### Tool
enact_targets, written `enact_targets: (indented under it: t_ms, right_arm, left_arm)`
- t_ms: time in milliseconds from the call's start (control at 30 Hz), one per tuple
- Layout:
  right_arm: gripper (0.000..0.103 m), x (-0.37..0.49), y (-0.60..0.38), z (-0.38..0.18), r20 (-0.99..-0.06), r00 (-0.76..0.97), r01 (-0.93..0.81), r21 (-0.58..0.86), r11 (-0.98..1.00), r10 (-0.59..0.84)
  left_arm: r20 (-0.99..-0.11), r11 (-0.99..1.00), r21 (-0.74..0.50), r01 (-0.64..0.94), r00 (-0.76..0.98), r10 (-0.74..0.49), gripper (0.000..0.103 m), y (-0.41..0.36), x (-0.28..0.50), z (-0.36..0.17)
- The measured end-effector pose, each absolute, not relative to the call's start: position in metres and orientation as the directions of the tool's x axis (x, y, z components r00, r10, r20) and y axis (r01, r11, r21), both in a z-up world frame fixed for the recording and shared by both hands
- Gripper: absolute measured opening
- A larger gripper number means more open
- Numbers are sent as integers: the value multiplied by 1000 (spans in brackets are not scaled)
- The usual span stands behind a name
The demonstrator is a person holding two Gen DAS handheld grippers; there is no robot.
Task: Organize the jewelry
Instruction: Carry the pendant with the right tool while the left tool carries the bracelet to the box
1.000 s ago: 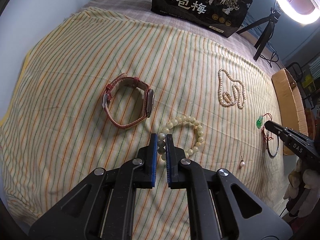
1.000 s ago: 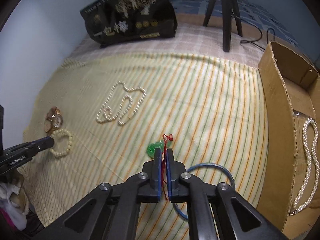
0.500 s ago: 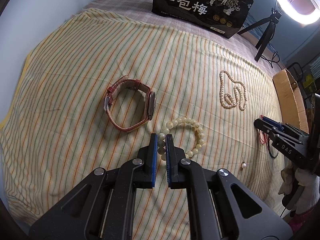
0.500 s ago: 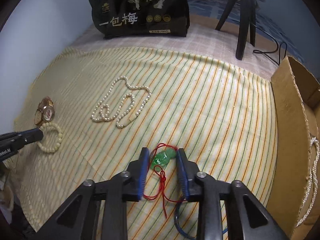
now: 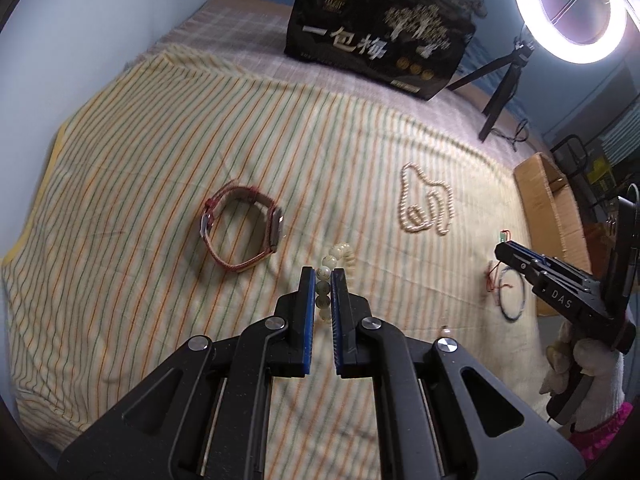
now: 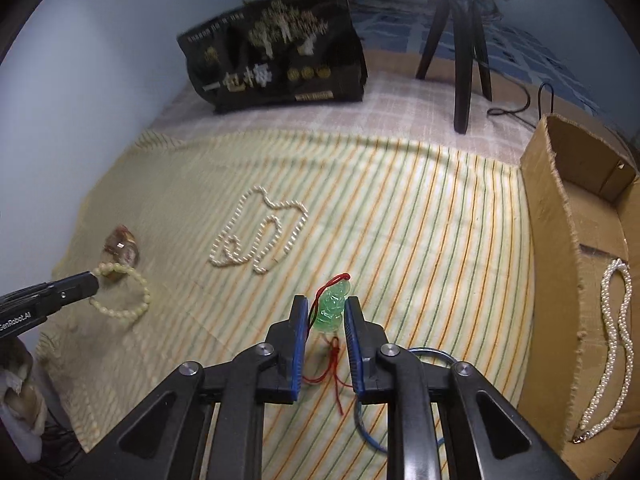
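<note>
My left gripper (image 5: 323, 276) is shut on the cream bead bracelet (image 5: 334, 265) and lifts one side of it off the striped cloth (image 5: 140, 184); the bracelet also shows in the right wrist view (image 6: 128, 300). My right gripper (image 6: 326, 304) is open, its jaws on either side of the green jade pendant (image 6: 332, 308) with its red cord (image 6: 334, 364). A blue ring (image 6: 362, 416) lies under the right gripper. A pearl necklace (image 5: 424, 208) and a red-strap watch (image 5: 240, 236) lie on the cloth.
A cardboard box (image 6: 560, 216) at the right holds another pearl necklace (image 6: 612, 344). A black printed bag (image 5: 380, 40), a tripod (image 6: 460, 40) and a ring light (image 5: 576, 8) stand at the back. A small pearl earring (image 5: 446, 332) lies near the front.
The right gripper opened from shut and now straddles the pendant. The left gripper pulled the bracelet up, so it stands on edge instead of lying flat.
</note>
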State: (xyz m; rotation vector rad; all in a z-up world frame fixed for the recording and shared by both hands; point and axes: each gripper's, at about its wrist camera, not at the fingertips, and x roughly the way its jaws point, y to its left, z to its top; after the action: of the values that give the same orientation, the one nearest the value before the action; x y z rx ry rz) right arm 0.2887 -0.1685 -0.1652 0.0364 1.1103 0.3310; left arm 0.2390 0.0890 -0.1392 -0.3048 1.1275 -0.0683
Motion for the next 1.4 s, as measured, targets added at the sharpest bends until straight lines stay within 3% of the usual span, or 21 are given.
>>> enact_targets:
  t_ms: [433, 767, 1400]
  right_arm:
    - [17, 267, -213, -103, -806, 500, -228, 232, 946, 318]
    - [17, 250, -278, -68, -758, 590, -152, 232, 961, 276]
    - [17, 228, -379, -59, -743, 646, 6, 233, 972, 174]
  left_arm:
    - [-808, 942, -335, -1, 514, -287, 5, 57, 232, -81]
    - [-766, 930, -332, 160, 529, -365, 5, -21, 229, -48]
    - [-731, 856, -384, 346, 453, -511, 5, -166, 242, -42]
